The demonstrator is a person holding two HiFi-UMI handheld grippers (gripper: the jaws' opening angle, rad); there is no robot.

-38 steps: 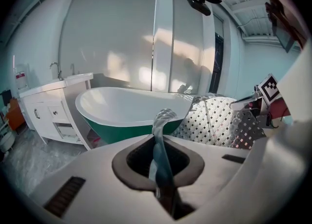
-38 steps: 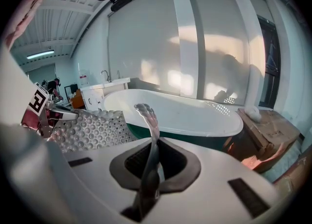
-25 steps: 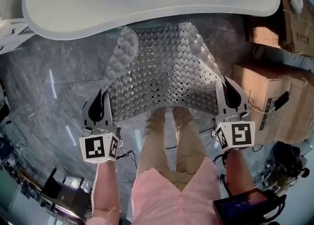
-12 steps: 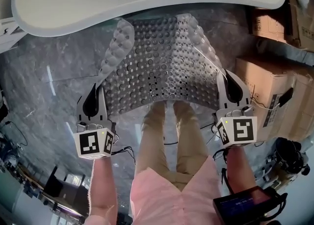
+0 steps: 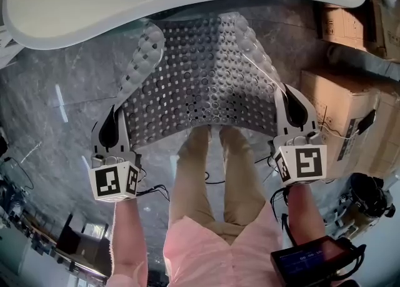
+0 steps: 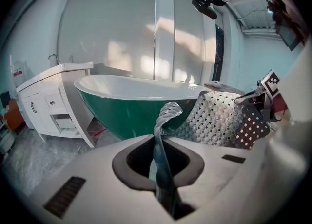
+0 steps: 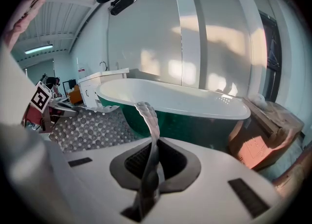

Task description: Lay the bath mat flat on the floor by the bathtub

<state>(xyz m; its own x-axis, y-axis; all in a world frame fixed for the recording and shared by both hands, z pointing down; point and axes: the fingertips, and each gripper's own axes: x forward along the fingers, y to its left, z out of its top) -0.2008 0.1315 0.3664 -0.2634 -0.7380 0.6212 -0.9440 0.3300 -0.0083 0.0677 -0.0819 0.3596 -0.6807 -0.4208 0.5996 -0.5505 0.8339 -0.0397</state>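
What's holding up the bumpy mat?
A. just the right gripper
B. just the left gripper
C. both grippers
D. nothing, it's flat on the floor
C: the left gripper and the right gripper each pinch an edge of the bath mat, which sags between them.

The head view looks steeply down from above the person (image 5: pixel 212 242) onto the floor (image 5: pixel 56 92), with the bathtub (image 5: pixel 125 4) along its top edge. The left gripper view rides low, close behind its fingers (image 6: pixel 97 169), facing the bathtub side-on. The right gripper view does likewise from the opposite corner of the bath mat (image 5: pixel 200 85). All three views share the bathtub and the mat.
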